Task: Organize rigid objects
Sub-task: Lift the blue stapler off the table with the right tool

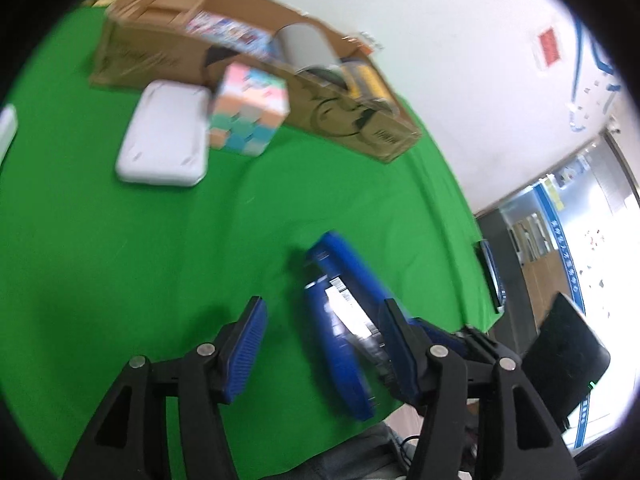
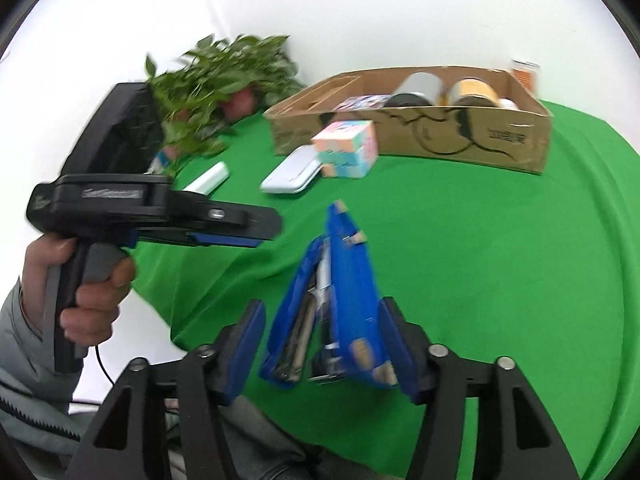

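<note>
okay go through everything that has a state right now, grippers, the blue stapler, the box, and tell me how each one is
Left gripper: open, holding nothing.
Right gripper: open, around the stapler; contact unclear.
Blue stapler: hinged open, standing on the green cloth.
Cardboard box: open-topped, cans inside.
Pastel cube: outside the box, beside the white case.

Right gripper spread wide around blue stapler (hinged open, blurred), its right pad touching it. Left gripper at left, hand-held. Far: cardboard box, pastel cube, white case, plant.
</note>
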Action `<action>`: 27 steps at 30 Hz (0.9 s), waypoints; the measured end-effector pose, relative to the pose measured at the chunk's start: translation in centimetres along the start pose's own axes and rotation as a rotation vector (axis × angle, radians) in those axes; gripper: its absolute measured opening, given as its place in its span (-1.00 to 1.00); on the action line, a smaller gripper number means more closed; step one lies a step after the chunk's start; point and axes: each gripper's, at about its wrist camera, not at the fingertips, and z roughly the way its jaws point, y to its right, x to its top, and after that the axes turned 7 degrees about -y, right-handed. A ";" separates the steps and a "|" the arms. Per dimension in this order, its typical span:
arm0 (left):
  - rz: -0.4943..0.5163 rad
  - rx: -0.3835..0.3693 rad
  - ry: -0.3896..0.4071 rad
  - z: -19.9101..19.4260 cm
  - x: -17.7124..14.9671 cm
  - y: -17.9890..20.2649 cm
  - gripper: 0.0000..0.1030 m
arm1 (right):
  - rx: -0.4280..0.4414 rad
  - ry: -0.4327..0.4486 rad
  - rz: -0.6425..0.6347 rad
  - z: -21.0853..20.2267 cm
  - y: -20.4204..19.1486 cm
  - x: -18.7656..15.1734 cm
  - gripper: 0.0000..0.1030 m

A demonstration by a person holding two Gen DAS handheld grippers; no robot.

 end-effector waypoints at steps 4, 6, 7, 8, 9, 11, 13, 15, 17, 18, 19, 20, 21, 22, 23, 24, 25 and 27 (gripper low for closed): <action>-0.048 0.006 -0.022 0.7 -0.6 -1.4 0.11 | -0.121 -0.055 -0.072 1.9 -2.0 -0.6 0.13; -0.053 0.002 -0.021 0.8 -0.7 -1.5 0.11 | -0.150 -0.063 -0.070 2.4 -2.2 -0.5 -0.04; -0.052 0.004 -0.020 0.8 -0.7 -1.5 0.11 | -0.166 -0.063 -0.075 2.6 -2.2 -0.4 -0.07; -0.050 0.006 -0.019 0.8 -0.6 -1.5 0.11 | -0.157 -0.064 -0.068 2.7 -2.1 -0.2 -0.07; -0.048 0.006 -0.018 0.8 -0.5 -1.3 0.11 | -0.133 -0.062 -0.043 2.6 -1.7 -0.1 -0.07; -0.044 0.005 -0.014 0.7 -0.4 -1.4 0.11 | -0.049 -0.054 0.053 2.4 -0.1 0.3 -0.08; -0.034 0.002 -0.013 0.7 -0.1 -1.1 0.11 | 0.100 -0.038 0.223 1.9 2.6 0.4 -0.09; -0.024 -0.004 -0.016 0.7 0.0 -0.8 0.11 | 0.369 0.003 0.514 2.0 7.3 -0.2 -0.13; -0.002 -0.010 -0.020 0.9 0.4 -0.1 0.11 | 0.492 0.040 0.674 2.1 10.3 -1.2 -0.13; 0.009 -0.011 -0.021 1.1 0.6 0.2 0.11 | 0.479 0.048 0.687 1.8 11.0 -1.4 -0.12; 0.022 -0.017 -0.022 1.3 0.9 0.6 0.11 | 0.444 0.064 0.672 1.2 11.2 -1.3 -0.01; 0.028 -0.023 -0.023 1.5 1.0 0.9 0.13 | 0.326 0.079 0.619 -0.1 11.0 -1.1 0.13; 0.031 -0.030 -0.029 1.8 1.2 1.2 0.27 | 0.250 0.084 0.574 -0.9 10.6 -0.9 0.22; 0.039 -0.044 -0.042 2.4 1.5 1.5 0.35 | 0.175 0.093 0.518 -1.8 10.0 -0.6 0.41; 0.042 -0.059 -0.052 2.9 1.7 1.7 0.35 | 0.102 0.108 0.443 -2.7 9.1 -0.4 0.42; 0.045 -0.075 -0.063 3.3 1.8 1.9 0.35 | 0.056 0.111 0.389 -3.2 8.4 -0.1 0.42; 0.046 -0.090 -0.076 3.7 1.9 2.0 0.35 | 0.012 0.108 0.337 -3.4 7.7 0.1 0.42; 0.035 -0.118 -0.102 4.7 2.2 2.1 0.35 | -0.080 0.077 0.241 -3.0 6.0 0.5 0.42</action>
